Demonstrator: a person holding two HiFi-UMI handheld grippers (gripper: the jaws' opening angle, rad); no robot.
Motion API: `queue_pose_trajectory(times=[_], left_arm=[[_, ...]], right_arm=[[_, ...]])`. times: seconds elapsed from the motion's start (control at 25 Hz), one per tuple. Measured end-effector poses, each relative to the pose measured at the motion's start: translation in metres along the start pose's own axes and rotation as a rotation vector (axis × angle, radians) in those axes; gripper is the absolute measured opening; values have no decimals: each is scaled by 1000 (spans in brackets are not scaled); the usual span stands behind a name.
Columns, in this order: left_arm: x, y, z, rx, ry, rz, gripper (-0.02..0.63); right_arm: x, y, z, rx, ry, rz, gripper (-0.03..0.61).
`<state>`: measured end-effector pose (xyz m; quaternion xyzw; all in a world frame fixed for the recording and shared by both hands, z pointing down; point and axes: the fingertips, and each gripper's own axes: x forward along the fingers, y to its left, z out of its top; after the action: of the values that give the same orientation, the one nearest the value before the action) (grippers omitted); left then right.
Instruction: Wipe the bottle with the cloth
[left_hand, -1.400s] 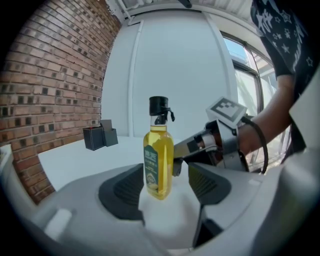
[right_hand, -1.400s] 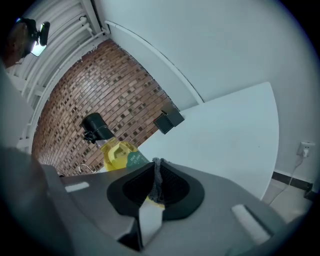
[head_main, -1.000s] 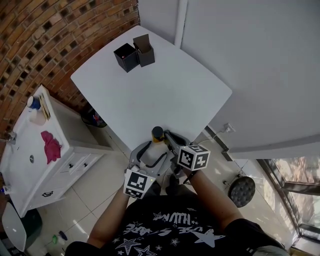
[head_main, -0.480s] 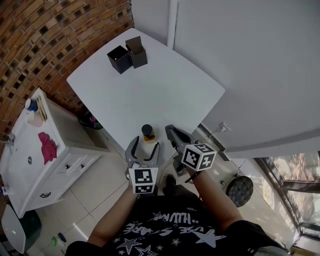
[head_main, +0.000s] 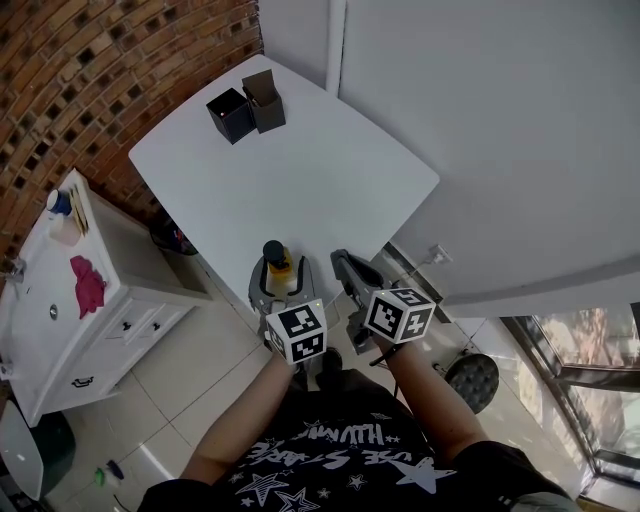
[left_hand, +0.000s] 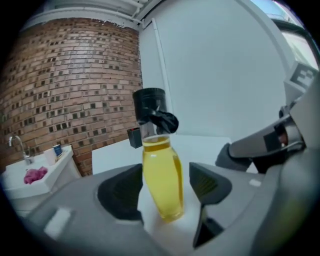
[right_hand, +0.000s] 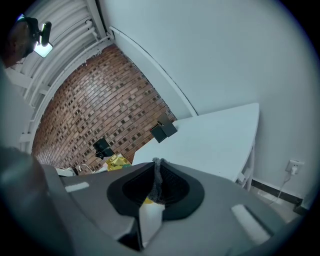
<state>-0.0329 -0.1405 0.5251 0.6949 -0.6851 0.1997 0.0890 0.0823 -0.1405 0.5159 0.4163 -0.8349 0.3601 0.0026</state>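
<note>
- Head view: the bottle (head_main: 274, 262), yellow liquid under a black cap, is seen upright at the near edge of the white table (head_main: 330, 170). A second ago it was flanked closely by both grippers' tips. Half a second ago it stood just beyond the left one's tips.
- The left gripper (left_hand: 164, 192) is now found swung round and set about the bottle. Its jaws have just been opening, and the bottle stands between them. A gap is visible at the right pad, so no clamping is judged to be taking place.
- The right gripper (head_main: 346, 266) is now held to the right of the bottle and apart from it, where earlier it was close beside it. In the right gripper view its jaws are pressed together on a thin grey frayed edge, taken to be the cloth (right_hand: 156, 175).
- Since the cloth is not in contact with the bottle, wiping is judged not to be under way. The bottle appears to be framed for a steadying hold by the left gripper.
- For the task to go on, the left jaws would need to be closed on the bottle's body and the cloth brought back against its side.
- Care is called for: the bottle is tall, stands unheld and sits close to the table's near edge, so it could be knocked over or off.
</note>
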Motion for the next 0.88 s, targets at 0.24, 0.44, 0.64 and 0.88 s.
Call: queue_pose_trajectory(times=[0.24,0.44,0.64,0.88], left_arm=[[-2,5,-3,32,9,34,245],[-6,5,-5,56,-7,-65,235],[-9,4,-5,97,-64,-231,232],[-17,-5,-4,162,-149,-527,223]], right_arm=[[-3,-7,4,5,-6,10,37],[1,-4,6,3,-4,27,37],[9,18,8,-30,9,86,37],[15,52,16,-108,34,175,37]])
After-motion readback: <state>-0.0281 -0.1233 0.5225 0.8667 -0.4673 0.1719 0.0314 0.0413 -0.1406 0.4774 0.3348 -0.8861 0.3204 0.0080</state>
